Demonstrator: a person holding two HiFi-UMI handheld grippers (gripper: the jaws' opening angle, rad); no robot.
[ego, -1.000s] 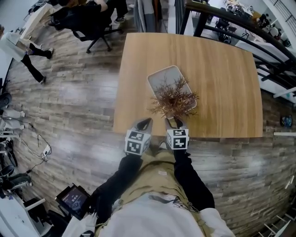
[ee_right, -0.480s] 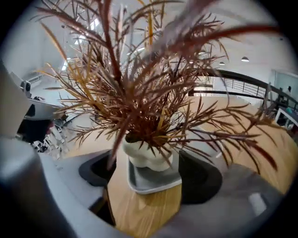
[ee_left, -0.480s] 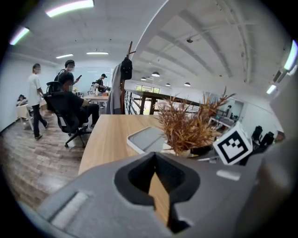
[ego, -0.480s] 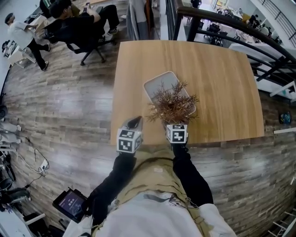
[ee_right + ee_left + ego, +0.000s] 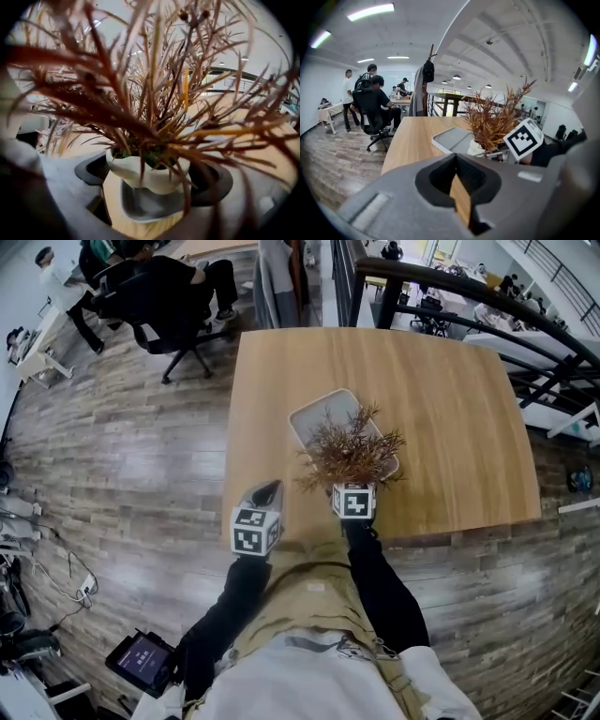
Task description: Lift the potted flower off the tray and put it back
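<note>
From your head view, the potted flower (image 5: 352, 451) sits over the tray's (image 5: 323, 413) 6 o'clock end, with your right gripper (image 5: 353, 488) at its 6 o'clock. Your left gripper view shows the left gripper (image 5: 455, 157) pinched together and empty. In your right gripper view the jaws clamp the potted flower above the tray.

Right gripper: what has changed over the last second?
The right gripper moved forward to the potted flower; its jaws now flank it, grip uncertain. The flower still sits on the tray, and the left gripper stays shut and empty by the table edge.
</note>
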